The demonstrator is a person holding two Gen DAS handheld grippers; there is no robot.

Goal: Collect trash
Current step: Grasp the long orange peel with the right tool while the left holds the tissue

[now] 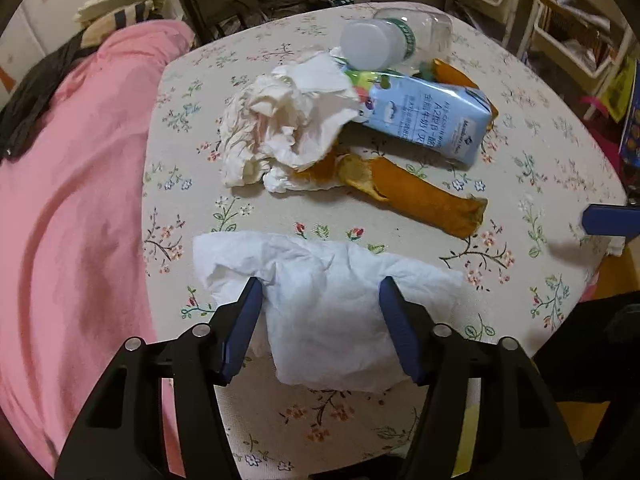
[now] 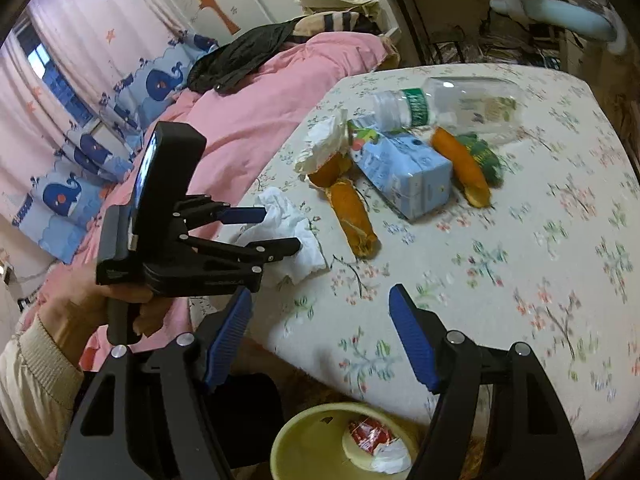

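The flat white paper tissue [image 1: 320, 304] lies on the near edge of the floral-clothed counter [image 1: 520, 152], right between the left tongs [image 1: 320, 296], which stand apart with blue pads flanking it, not pressing. Its long axis runs nine to three. The right tongs [image 2: 320, 312] hang apart, empty, farther off. The yellow-green plastic bin [image 2: 304, 440] waits at six.

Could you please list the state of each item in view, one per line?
Left tool: open, straddling flat tissue.
Right tool: open, empty.
Bottle: lying down, capless.
Milk carton: on its side.
Crumpled tissue: bunched.
Peel: curled, on table.
Bin: holds wrappers.
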